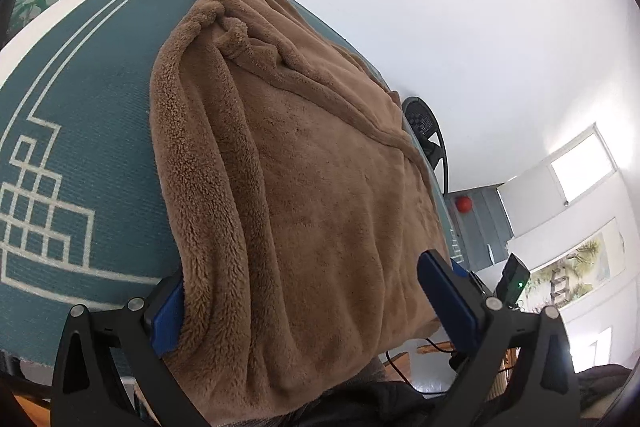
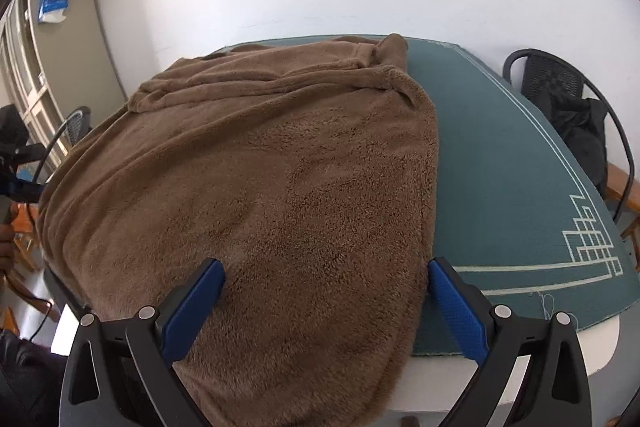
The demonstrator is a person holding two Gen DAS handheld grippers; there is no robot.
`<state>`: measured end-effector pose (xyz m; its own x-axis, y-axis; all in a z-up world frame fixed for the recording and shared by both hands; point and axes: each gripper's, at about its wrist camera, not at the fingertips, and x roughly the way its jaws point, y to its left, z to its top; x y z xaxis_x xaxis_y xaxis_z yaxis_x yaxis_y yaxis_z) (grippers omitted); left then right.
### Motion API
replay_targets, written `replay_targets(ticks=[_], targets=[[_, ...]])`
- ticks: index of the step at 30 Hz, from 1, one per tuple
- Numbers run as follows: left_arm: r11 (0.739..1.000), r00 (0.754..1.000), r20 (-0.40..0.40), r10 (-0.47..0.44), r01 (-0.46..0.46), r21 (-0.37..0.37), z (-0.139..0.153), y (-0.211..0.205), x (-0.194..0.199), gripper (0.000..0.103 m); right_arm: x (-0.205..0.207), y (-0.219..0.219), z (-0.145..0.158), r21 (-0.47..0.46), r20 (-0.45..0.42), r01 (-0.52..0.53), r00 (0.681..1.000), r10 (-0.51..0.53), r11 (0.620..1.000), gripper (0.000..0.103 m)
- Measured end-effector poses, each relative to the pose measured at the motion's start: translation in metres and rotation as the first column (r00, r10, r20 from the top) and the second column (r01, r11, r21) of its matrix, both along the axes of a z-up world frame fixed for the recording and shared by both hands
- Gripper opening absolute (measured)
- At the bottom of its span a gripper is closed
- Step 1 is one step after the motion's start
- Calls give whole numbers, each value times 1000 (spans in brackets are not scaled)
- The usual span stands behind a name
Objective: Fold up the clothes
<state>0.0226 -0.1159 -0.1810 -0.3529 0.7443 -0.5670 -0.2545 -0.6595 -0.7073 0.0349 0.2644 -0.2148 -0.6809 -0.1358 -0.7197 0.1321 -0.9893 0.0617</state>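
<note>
Fingers of both grippers gape empty over brown fleece garment [image 2: 256,179] draping the table's [image 2: 500,155] near edge.

White round-edged table [image 2: 520,379] carries teal woven mat with pale line border and stepped corner pattern [image 2: 520,187]; mat stops short of table's near rim; brown fleece garment [image 2: 260,187] sprawls directly on mat, rumpled at far end; near hem spills over table edge.
</note>
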Motion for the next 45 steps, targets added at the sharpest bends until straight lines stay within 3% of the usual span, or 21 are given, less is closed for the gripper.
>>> replay_targets(ticks=[6,9,13,16,19,22,24,26,32,38,42,45], targets=[[1000,1000,-23,-4,4,-7,1,-12,17,102,2,5,1,-20,22,-14,1000,14,1000,102],[1000,1000,-26,-2,1,-7,1,-12,17,102,4,12,4,-110,20,-47,999,49,993,102],[999,1000,-15,-20,21,45,1,-8,8,102,7,14,7,-309,13,-145,988,157,940,101],[991,1000,4,-29,29,131,0,-6,-1,102,3,17,6,-405,11,-165,983,186,899,101],[990,999,14,-37,34,133,1,-2,-4,102,1,23,4,-480,10,-169,980,198,861,100],[996,998,-11,-65,66,66,2,5,3,102,4,30,5,-467,21,-157,982,188,870,85],[997,997,-17,-72,73,20,3,11,7,102,6,32,5,-433,31,-149,983,179,889,64],[997,997,-22,-77,77,-31,3,19,9,102,6,35,4,-420,38,-136,985,167,897,56],[1000,1000,26,-6,5,6,1,16,-1,102,2,40,-2,-386,40,-90,993,114,918,21],[999,997,62,45,-46,14,0,16,-6,97,1,37,1,-341,29,-83,995,99,936,17],[995,992,95,78,-84,60,1,2,-6,87,3,37,15,-375,-22,-120,993,120,919,15],[992,992,76,105,-110,68,10,-11,-7,81,0,39,32,-402,-84,-164,986,142,901,12]])
